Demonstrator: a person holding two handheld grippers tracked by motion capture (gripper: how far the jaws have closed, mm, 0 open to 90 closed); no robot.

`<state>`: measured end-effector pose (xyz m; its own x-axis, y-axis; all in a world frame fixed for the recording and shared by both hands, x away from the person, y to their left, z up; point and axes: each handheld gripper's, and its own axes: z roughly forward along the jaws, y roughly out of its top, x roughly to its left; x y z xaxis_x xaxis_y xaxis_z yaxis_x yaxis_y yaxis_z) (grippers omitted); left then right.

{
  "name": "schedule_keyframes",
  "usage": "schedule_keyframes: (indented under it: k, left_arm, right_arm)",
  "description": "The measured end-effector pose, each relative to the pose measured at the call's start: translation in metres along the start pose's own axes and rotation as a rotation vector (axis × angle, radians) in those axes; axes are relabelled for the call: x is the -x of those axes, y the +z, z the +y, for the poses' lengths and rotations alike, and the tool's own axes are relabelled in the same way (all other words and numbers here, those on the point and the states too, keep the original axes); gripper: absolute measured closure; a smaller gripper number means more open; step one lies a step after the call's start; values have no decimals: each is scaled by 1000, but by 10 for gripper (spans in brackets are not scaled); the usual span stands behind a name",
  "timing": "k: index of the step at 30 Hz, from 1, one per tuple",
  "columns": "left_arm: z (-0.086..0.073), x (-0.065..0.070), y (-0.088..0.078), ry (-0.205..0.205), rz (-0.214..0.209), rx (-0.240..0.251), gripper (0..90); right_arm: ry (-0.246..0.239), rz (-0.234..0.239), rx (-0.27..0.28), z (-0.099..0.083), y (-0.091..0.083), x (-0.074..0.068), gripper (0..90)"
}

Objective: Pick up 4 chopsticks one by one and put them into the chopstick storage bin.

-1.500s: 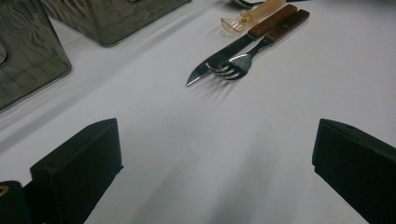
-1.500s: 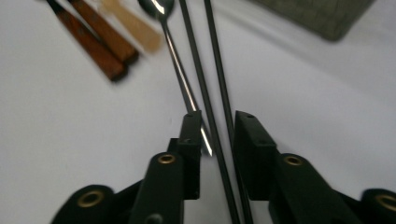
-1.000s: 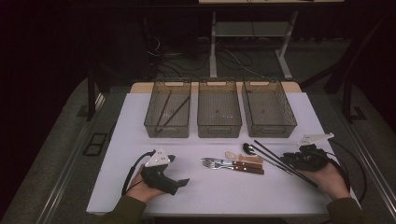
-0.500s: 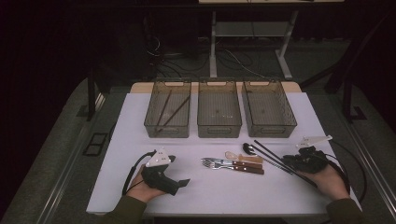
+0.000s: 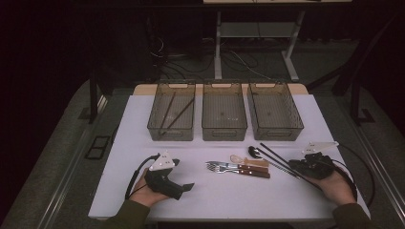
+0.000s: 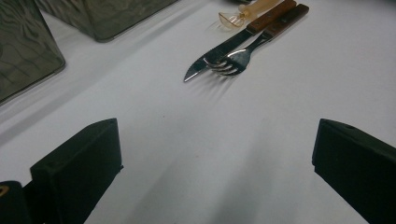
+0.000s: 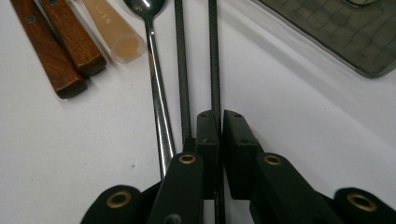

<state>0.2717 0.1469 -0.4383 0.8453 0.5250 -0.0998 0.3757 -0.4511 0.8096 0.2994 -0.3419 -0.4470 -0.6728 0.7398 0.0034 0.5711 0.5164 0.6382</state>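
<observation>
Right hand-held gripper (image 7: 215,122): jaws have just been closing and now pinch one black chopstick (image 7: 214,56) near its end. The second chopstick (image 7: 181,70) runs just outside the left jaw, not caught as far as I can tell. Both sticks lie flat on the bench (image 7: 289,107), with the long steel spoon (image 7: 156,93) just beside them on the far side from the pinch.

Left hand-held gripper (image 5: 184,187): idle, resting on the bench (image 5: 215,200) with its jaws spread wide and nothing between them. In its own view it looks toward the knife (image 6: 219,51) and fork (image 6: 238,58).

Step, as I read it: grasp phase on the chopstick, cutlery sorting into bins. Pinch looks made, lift not started.

Further out: two wooden-handled pieces and a pale plastic-handled utensil (image 5: 248,161) sit mid-bench, all near each other. Beyond them three bins stand in a row. The left bin (image 5: 157,125) already holds a couple of dark sticks; the middle bin (image 5: 224,136) and right bin (image 5: 277,136) look empty, though it's dim.

Next move calls for:
- straight lift, checking that the neighbouring stick and spoon don't drag along
- long carry across to the left bin, over the other cutlery
- end-grip on a thin stick means it may pivot or droop, so keep it level and go slow
</observation>
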Motion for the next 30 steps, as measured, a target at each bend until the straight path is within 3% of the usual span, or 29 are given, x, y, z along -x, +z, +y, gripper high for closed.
schedule_keyframes:
  k: [11, 17, 30]
  left_arm:
    - [0, 1, -1, 2, -2, 3, 6]
    - [0, 1, 0, 2, -3, 3, 6]
    - [0, 1, -1, 1, -5, 2, 6]
  right_arm:
    - [10, -6, 4, 1, -1, 1, 854]
    - [48, 24, 29, 1, -7, 4, 854]
    - [41, 70, 81, 10, -25, -2, 854]
